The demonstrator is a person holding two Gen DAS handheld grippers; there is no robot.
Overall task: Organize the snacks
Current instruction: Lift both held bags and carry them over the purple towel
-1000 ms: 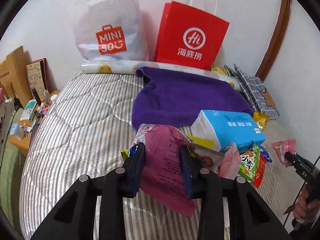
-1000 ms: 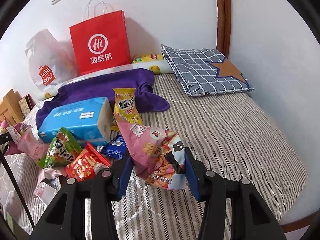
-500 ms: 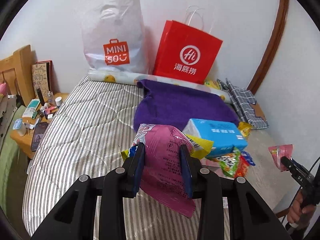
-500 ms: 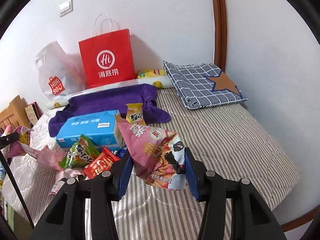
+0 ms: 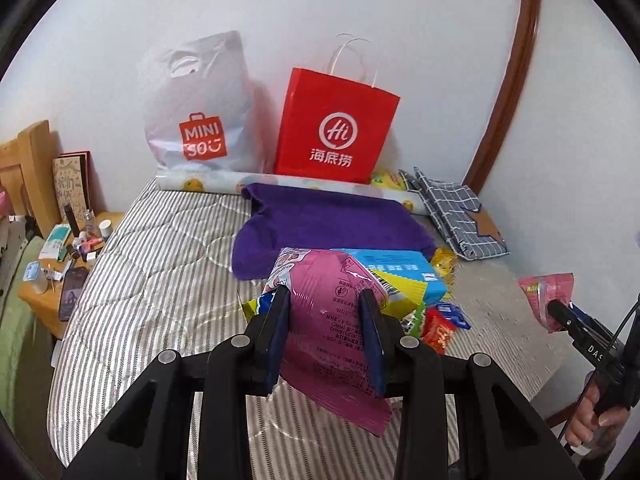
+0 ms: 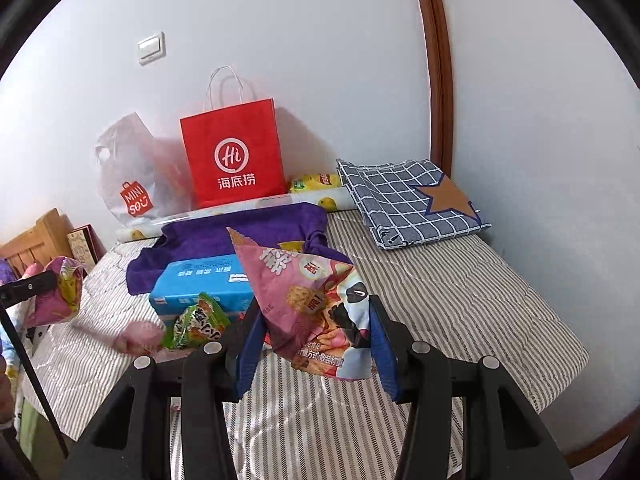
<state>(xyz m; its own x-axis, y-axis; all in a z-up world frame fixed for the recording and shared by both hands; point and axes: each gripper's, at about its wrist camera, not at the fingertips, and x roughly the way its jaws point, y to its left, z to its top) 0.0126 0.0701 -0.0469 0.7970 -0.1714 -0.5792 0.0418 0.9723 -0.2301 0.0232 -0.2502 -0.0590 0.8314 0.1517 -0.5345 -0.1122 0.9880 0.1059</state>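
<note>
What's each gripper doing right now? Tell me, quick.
Left gripper: closed on a magenta snack bag.
Right gripper: closed on a pink cracker bag.

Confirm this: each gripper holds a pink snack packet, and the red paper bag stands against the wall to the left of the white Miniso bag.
One slip: the red paper bag stands to the right of the white Miniso bag, as both wrist views show. The rest holds: the left gripper grips a pink snack packet, and the right gripper grips another pink snack packet.

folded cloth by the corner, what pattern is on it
Blue-grey with a white grid and a brown star; right wrist view shows it best.
</note>
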